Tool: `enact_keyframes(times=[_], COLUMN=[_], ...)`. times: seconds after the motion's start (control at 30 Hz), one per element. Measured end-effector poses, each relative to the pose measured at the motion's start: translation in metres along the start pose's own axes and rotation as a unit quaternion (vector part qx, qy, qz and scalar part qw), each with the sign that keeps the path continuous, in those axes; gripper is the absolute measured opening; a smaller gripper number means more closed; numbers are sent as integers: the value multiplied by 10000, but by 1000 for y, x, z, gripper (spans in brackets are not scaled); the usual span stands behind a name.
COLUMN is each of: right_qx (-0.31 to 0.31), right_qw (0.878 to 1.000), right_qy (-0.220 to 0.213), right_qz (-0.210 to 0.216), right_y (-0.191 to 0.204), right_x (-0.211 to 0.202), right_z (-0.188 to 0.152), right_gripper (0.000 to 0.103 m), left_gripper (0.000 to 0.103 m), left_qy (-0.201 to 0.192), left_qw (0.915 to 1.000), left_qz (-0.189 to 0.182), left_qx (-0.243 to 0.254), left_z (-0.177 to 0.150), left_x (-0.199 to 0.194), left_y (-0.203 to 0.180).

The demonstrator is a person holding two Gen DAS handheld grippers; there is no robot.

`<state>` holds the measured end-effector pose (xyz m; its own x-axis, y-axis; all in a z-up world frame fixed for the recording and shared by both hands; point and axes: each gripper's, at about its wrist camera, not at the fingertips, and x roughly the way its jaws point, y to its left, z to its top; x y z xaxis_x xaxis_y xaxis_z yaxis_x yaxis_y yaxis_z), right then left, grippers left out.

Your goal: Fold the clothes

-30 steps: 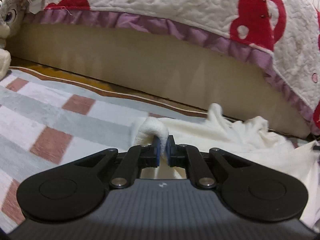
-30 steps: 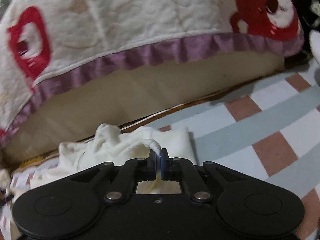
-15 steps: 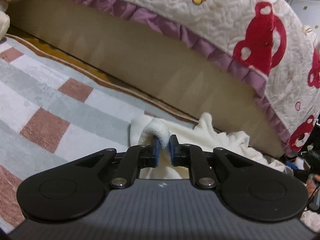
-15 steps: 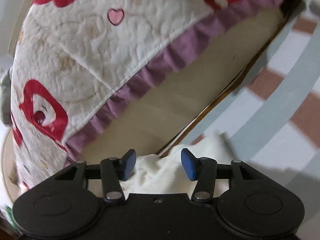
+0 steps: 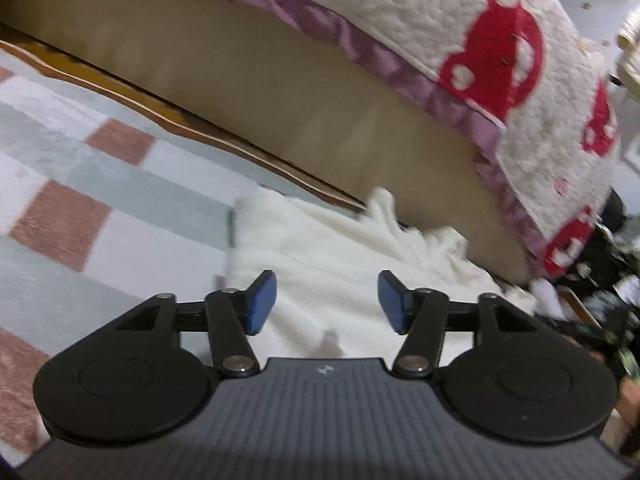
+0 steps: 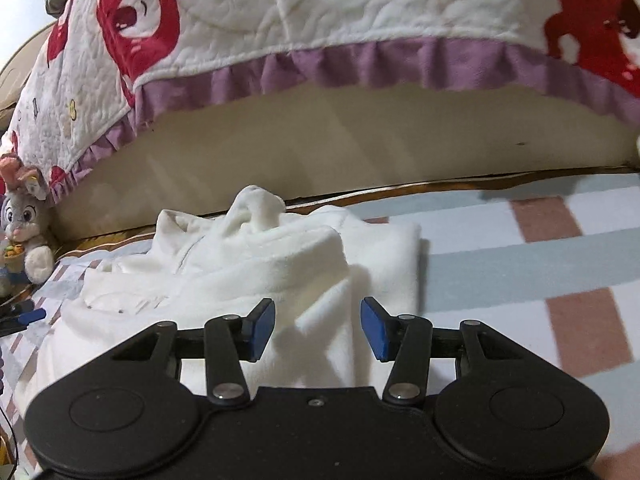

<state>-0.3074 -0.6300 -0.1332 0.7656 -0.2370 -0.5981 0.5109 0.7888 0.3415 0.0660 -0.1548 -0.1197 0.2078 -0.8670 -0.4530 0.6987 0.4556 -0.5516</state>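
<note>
A white fleece garment (image 5: 332, 260) lies rumpled on a checked blanket (image 5: 120, 240), close to the side of a bed. In the right wrist view the garment (image 6: 248, 272) shows a folded layer on top and a raised hump at the back. My left gripper (image 5: 327, 304) is open and empty, just above the garment's near left part. My right gripper (image 6: 318, 326) is open and empty, just above the garment's near right edge.
The beige bed side (image 5: 280, 80) rises right behind the garment, under a white quilt with red shapes and a purple frill (image 6: 360, 68). A grey plush rabbit (image 6: 24, 232) sits at the far left in the right wrist view. Dark clutter (image 5: 608, 304) lies at the right.
Both grippers were shut on folds of the white garment. The right one opened first, then the left. The garment now lies loose on the blanket and both views have shifted.
</note>
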Motion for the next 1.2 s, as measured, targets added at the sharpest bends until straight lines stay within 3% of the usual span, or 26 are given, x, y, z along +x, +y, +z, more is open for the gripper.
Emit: enact_keyframes(times=[0.07, 0.13, 0.23, 0.33, 0.37, 0.43, 0.47, 0.5, 0.6, 0.7, 0.8, 0.83, 0.9, 0.93, 1.1, 1.2], right_qx=[35, 92, 358, 694, 714, 636, 556, 480, 544, 477, 294, 286, 270, 262, 222, 654], right_qw=[9999, 9995, 9991, 9975, 9972, 9976, 9979, 9980, 9939, 9904, 9895, 9897, 9897, 9896, 9879, 9880], right_qy=[64, 133, 51, -166, -216, -272, -310, -398, -943, -1226, -1185, -1127, -1011, -953, -661, -717], right_qz=[-108, -273, -209, 4, 42, 96, 68, 40, -150, -432, -770, -839, -977, -1046, -1388, -1203], right_y=[-3, -9, -18, -20, -17, -10, -6, -2, 6, 18, 24, 22, 19, 18, 10, -2], right_x=[15, 31, 46, 50, 51, 50, 48, 44, 20, -3, -12, -11, -8, -7, -1, 8], right_z=[2, 4, 5, 6, 6, 5, 4, 2, 0, 3, 8, 8, 10, 11, 14, 8], right_gripper=[57, 72, 72, 71, 68, 34, 24, 12, 12, 12, 11, 11, 11, 10, 10, 11], left_gripper=[65, 67, 67, 67, 64, 45, 12, 2, 1, 2, 10, 15, 48, 51, 57, 59], left_qy=[157, 354, 618, 572, 540, 523, 514, 503, 381, 146, 3, -6, -39, -68, 190, 347], left_qw=[9996, 9984, 9956, 9971, 9975, 9971, 9957, 9926, 9835, 9817, 9858, 9873, 9900, 9908, 9969, 9975], left_qz=[-49, 10, 125, 191, 115, -229, -328, -362, -395, -163, 480, 629, 857, 930, 631, 508], left_qx=[216, 446, 697, 470, 433, 505, 704, 1045, 1722, 1891, 1607, 1459, 1119, 983, 433, 361], left_z=[-3, -6, -10, -10, -10, -11, -12, -14, -15, -10, -3, -1, 0, -1, -5, -11], left_x=[3, 9, 22, 30, 31, 30, 29, 28, 21, 13, 8, 8, 7, 6, 20, 33], left_y=[-4, -9, -13, -8, -7, -10, -17, -28, -54, -64, -48, -40, -22, -15, 3, 6])
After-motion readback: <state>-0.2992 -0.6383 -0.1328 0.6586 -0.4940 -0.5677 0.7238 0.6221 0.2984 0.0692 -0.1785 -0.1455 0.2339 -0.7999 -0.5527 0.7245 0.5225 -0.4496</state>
